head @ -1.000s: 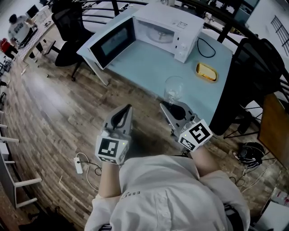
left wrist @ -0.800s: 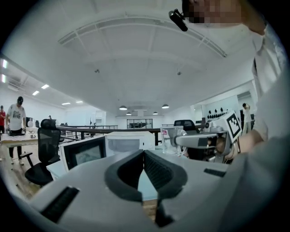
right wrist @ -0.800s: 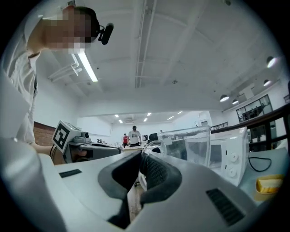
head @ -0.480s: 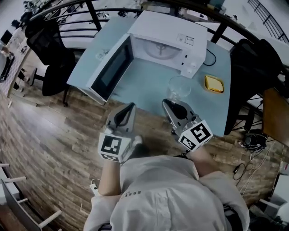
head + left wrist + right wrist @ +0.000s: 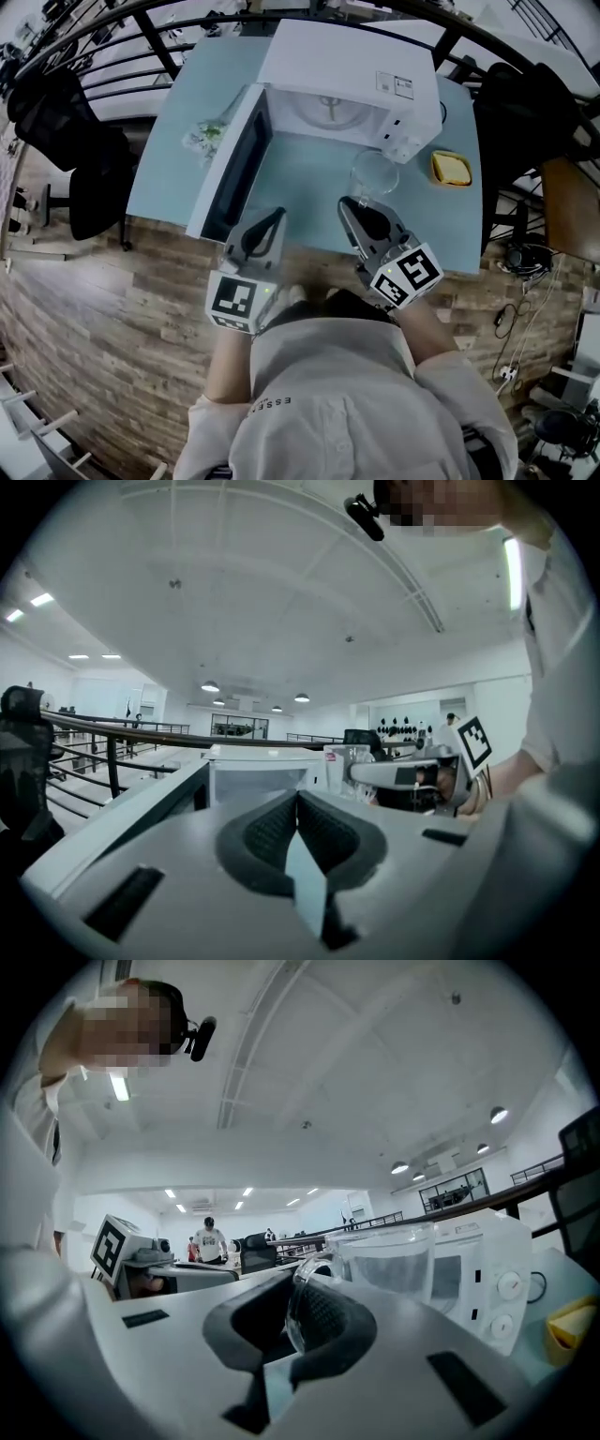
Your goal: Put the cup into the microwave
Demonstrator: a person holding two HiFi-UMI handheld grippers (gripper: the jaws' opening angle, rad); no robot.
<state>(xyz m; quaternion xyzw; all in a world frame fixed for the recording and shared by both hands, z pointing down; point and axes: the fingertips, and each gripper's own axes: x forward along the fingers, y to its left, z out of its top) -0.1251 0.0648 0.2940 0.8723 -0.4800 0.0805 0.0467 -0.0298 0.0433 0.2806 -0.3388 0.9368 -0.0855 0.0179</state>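
Note:
A white microwave stands at the back of the pale blue table. Its door is swung wide to the left and the cavity shows a turntable. A clear glass cup hangs just before the cavity's right side, in front of the control panel. My right gripper is shut on the cup's handle; the right gripper view shows the cup past the jaws, with the handle between them. Beside the open door, my left gripper is shut and holds nothing; its jaws touch in the left gripper view.
A yellow dish lies on the table right of the microwave. A clear bag sits on the table left of the door. Black chairs flank the table, and a black railing runs behind it.
The person has stepped up to the table. Both grippers and the held cup have come forward over the table, closer to the open microwave.

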